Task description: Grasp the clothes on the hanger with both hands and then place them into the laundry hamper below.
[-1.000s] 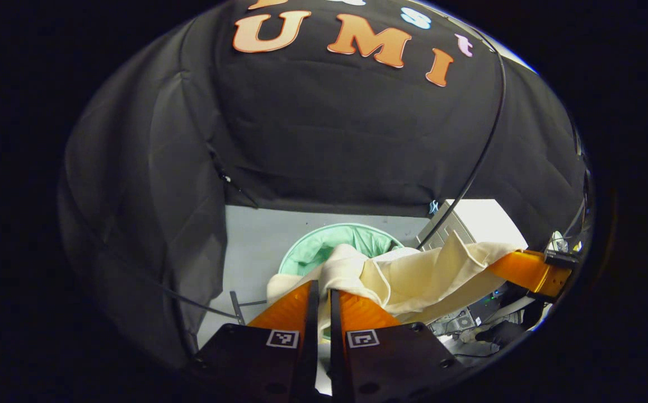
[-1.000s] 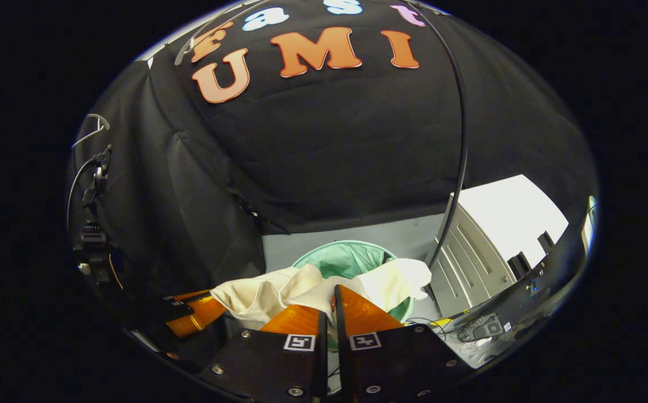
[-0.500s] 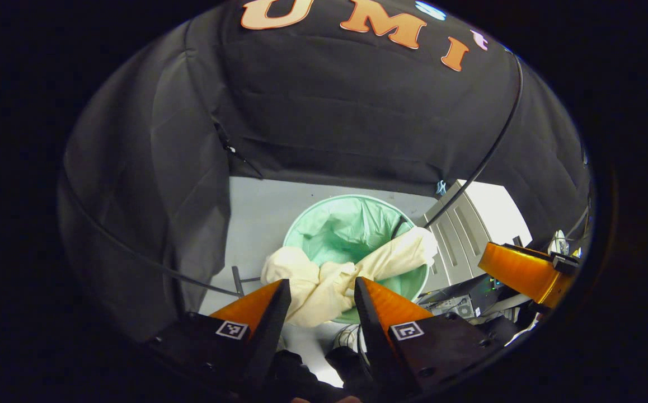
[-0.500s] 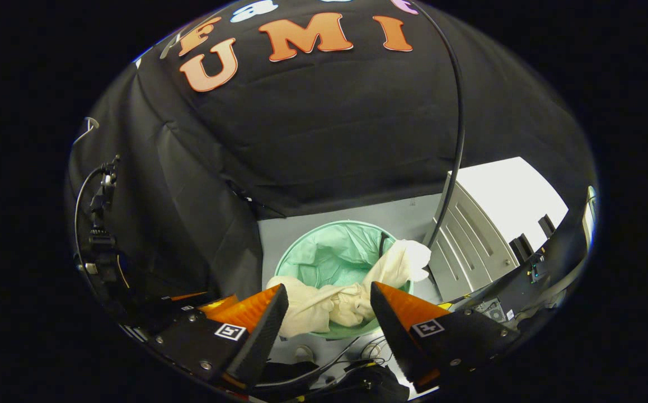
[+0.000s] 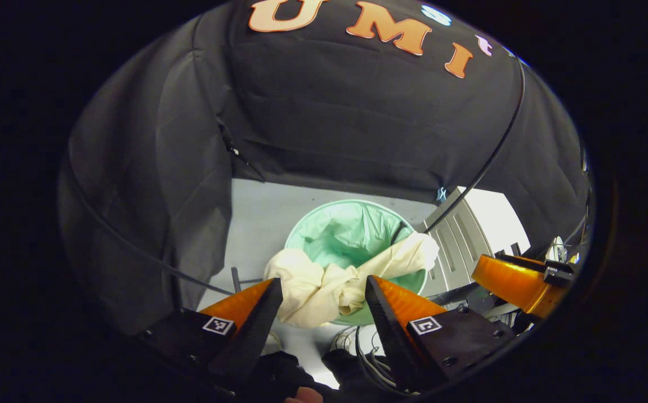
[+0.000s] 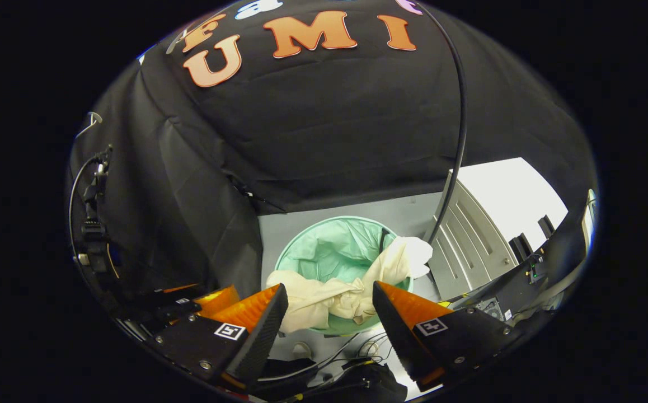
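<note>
A cream garment (image 5: 329, 282) (image 6: 338, 291) lies draped over the near rim of the round mint-green laundry hamper (image 5: 352, 229) (image 6: 329, 246), one sleeve hanging over the right rim. My left gripper (image 5: 318, 302) hovers above it, open, with nothing between its orange fingers. Beside it my right gripper (image 6: 327, 305) is open and empty too, and it also shows at the right of the left gripper view (image 5: 517, 280). In the right gripper view the left gripper's orange finger (image 6: 215, 296) peeks in at the lower left.
The hamper stands on a grey floor (image 5: 257, 218) against the black cloth wall. A grey slatted cabinet (image 6: 469, 246) stands to the hamper's right. A black cable (image 6: 458, 140) hangs down by it, and more cables (image 6: 352, 350) lie on the floor below the grippers.
One second ago both grippers were shut on the cream garment, held stretched above the hamper. They opened and let it go; it now lies over the hamper's rim. Both grippers have risen slightly.
</note>
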The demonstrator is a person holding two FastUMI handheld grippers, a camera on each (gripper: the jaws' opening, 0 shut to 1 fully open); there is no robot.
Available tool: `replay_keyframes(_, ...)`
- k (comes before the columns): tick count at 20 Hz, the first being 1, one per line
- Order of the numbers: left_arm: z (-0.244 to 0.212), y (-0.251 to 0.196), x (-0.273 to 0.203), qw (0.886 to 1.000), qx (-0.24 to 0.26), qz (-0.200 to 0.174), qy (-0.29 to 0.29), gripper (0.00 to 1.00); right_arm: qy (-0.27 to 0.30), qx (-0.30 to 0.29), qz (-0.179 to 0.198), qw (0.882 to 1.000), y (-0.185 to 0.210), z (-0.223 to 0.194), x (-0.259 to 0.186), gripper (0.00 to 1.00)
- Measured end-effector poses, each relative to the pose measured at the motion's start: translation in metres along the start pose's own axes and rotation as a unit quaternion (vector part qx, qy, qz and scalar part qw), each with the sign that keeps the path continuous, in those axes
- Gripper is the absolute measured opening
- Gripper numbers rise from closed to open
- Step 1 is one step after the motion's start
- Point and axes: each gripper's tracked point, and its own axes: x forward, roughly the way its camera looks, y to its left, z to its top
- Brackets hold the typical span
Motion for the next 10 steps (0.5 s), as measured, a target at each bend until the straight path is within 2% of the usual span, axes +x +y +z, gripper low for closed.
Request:
replay_keyframes(3,0.03,-0.002,-0.016,0.998,0.015,-0.004,-0.055,0.98,-0.024,-0.012,-0.005,1.0,-0.002,0.016,-0.01,0.95)
replay_keyframes(6,0.061,-0.003,-0.035,0.992,0.052,0.007,-0.112,0.98,-0.064,-0.038,-0.012,0.997,-0.001,0.045,-0.023,0.94)
replay_keyframes(9,0.097,-0.018,-0.061,0.986,0.044,-0.014,-0.16,1.0,-0.108,-0.064,-0.014,0.992,0.004,0.074,-0.044,0.94)
replay_keyframes(10,0.106,-0.02,-0.07,0.983,0.043,-0.016,-0.179,0.98,-0.122,-0.068,-0.015,0.99,0.006,0.084,-0.049,0.95)
